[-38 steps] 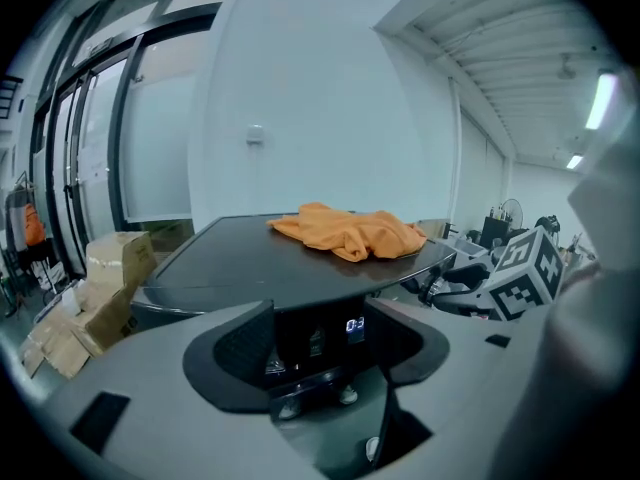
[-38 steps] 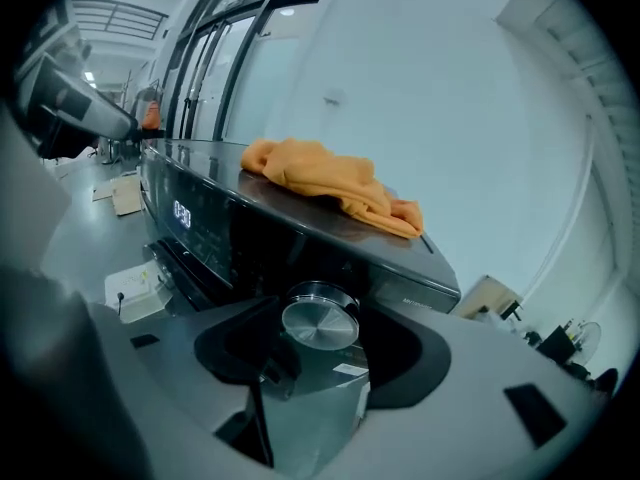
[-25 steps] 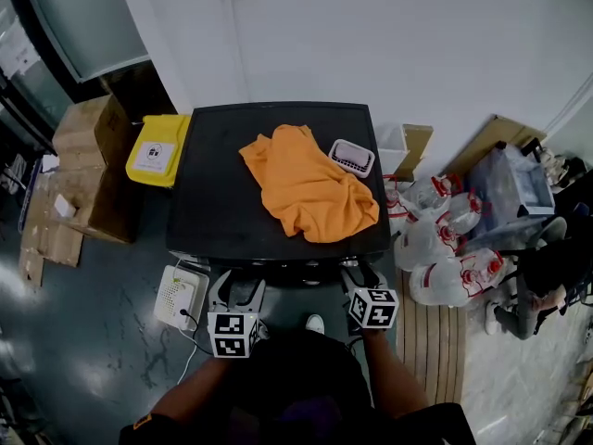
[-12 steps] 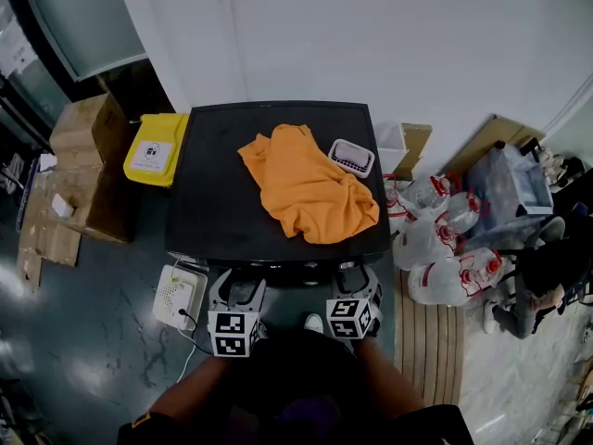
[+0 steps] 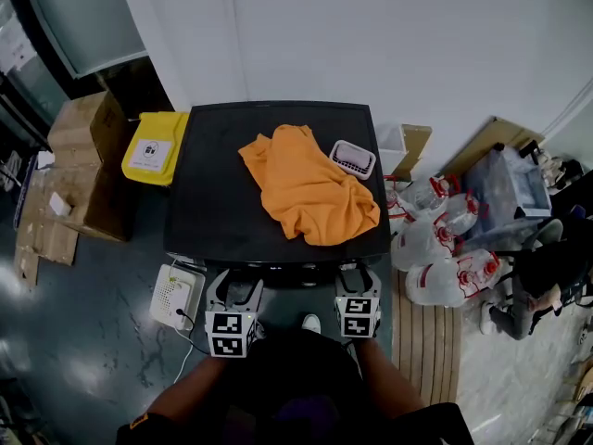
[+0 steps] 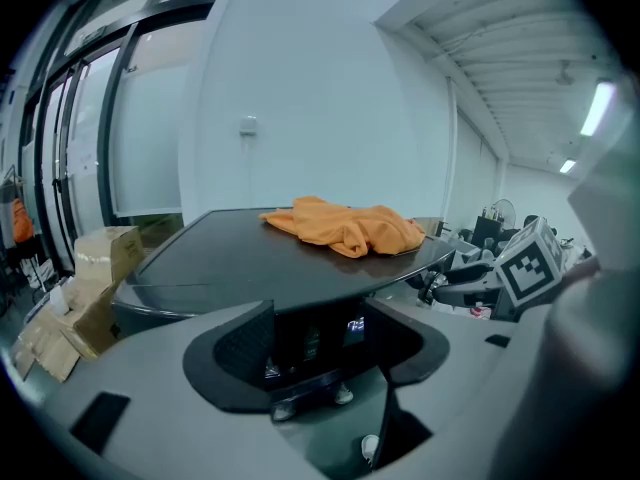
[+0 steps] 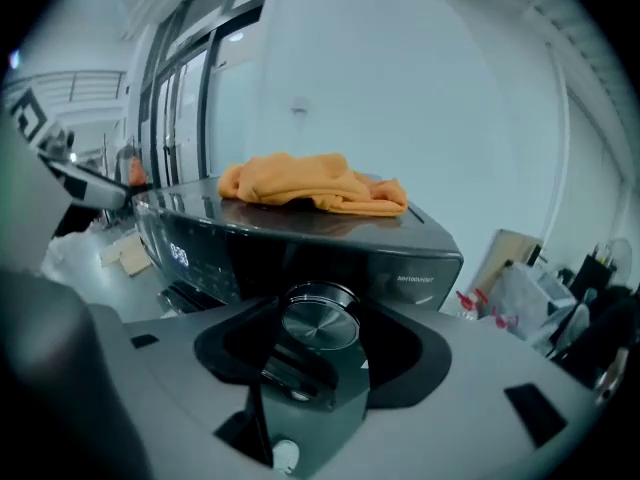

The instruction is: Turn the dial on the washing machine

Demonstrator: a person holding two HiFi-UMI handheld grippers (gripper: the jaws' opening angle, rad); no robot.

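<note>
White wall behind, grey floor; cardboard boxes [image 5: 83, 170] stacked at far left, the washing machine [image 5: 222, 193] centred, an orange cloth [image 5: 306, 184] left on its dark lid. Left gripper [image 6: 312, 340] is held off the front panel, jaws spread, nothing between them. Right gripper [image 7: 322, 343] is lined up on the dial [image 7: 320, 318], which is mounted on the front panel towards its right end: the dial is bracketed by the jaws, which are closing, though firm contact is not yet seen. Step judged: grasp in progress. Next: the pinch is to be completed squarely, then the wrist rolled. Versus a second ago, the right gripper has been shifted inward and squared up; the left is unchanged.
</note>
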